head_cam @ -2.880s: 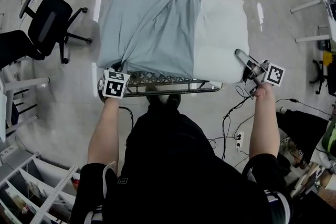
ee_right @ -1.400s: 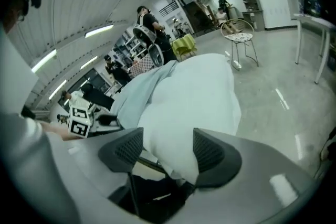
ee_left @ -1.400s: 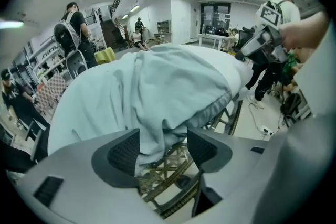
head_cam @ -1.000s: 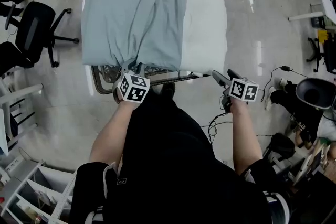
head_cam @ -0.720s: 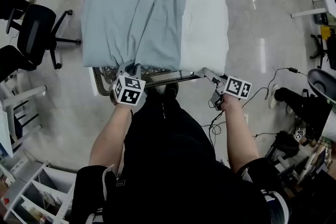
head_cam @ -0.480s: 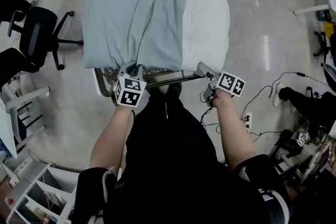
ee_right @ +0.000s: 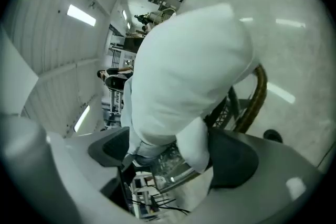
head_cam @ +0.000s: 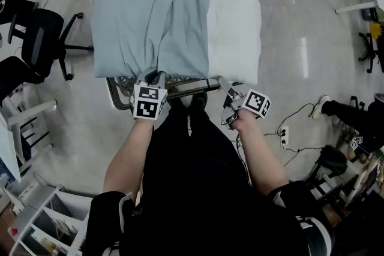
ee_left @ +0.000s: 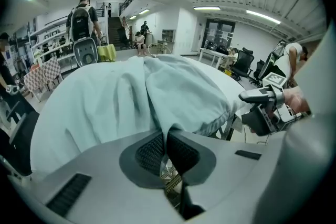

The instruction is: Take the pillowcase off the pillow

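A pale blue pillowcase point(head_cam: 150, 27) covers the left two thirds of a white pillow point(head_cam: 235, 27) lying on a table. My left gripper point(head_cam: 153, 80) is at the pillowcase's near edge. In the left gripper view, that gripper point(ee_left: 164, 138) is shut on a fold of the pillowcase point(ee_left: 115, 102). My right gripper point(head_cam: 222, 82) is at the pillow's bare near edge. In the right gripper view, it point(ee_right: 173, 150) stands open, the pillow's corner point(ee_right: 193, 145) hanging between the jaws against one pad.
The pillow rests on a woven metal-rimmed table point(head_cam: 180, 88). Black office chairs point(head_cam: 42, 33) stand at the left. Cables point(head_cam: 294, 123) run over the floor at the right. A white shelf point(head_cam: 36, 219) is at the lower left. A person point(ee_left: 83, 18) stands far behind.
My right gripper has moved left and in to the pillow's near edge. My left gripper has stayed at the pillowcase's near edge.
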{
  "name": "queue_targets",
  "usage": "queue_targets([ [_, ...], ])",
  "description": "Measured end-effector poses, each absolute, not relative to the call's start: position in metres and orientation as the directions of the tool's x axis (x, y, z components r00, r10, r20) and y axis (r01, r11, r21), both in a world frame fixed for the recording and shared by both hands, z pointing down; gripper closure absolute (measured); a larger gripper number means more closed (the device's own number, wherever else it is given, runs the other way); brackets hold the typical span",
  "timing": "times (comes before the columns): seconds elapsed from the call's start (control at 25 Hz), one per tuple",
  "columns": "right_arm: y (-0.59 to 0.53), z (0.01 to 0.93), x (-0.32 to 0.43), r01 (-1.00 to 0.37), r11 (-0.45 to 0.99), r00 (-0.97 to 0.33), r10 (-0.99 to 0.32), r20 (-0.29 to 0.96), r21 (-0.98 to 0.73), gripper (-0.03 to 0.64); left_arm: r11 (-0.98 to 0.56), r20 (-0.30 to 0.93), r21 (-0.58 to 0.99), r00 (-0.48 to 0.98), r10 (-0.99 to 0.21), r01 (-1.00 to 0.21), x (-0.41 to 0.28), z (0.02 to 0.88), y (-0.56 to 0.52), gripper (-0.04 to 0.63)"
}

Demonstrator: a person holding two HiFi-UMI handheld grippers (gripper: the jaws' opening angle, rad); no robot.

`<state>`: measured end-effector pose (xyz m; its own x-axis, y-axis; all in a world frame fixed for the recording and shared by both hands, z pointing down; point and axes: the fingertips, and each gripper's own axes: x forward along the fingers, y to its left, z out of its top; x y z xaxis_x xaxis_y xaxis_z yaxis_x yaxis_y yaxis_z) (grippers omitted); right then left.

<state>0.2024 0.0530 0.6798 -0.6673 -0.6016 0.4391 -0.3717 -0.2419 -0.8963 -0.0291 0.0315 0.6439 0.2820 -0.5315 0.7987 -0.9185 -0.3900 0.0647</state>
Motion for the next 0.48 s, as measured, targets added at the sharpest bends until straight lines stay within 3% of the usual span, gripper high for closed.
queue_targets([
  [0.24, 0.009, 0.684, 0.178, -0.202, -0.297, -0.528, -0.769, 0.359, -0.933, 0.137, -0.423, 0.794, 0.086, 0.319, -0.518, -0.902, -0.03, 0.645, 0.035, 0.588],
  [0.48, 0.001, 0.684, 0.182, -0.204, -0.296, -0.438, -0.825, 0.357, -0.933, 0.282, -0.449, 0.797, 0.071, 0.322, -0.512, -0.891, -0.028, 0.651, 0.034, 0.588],
])
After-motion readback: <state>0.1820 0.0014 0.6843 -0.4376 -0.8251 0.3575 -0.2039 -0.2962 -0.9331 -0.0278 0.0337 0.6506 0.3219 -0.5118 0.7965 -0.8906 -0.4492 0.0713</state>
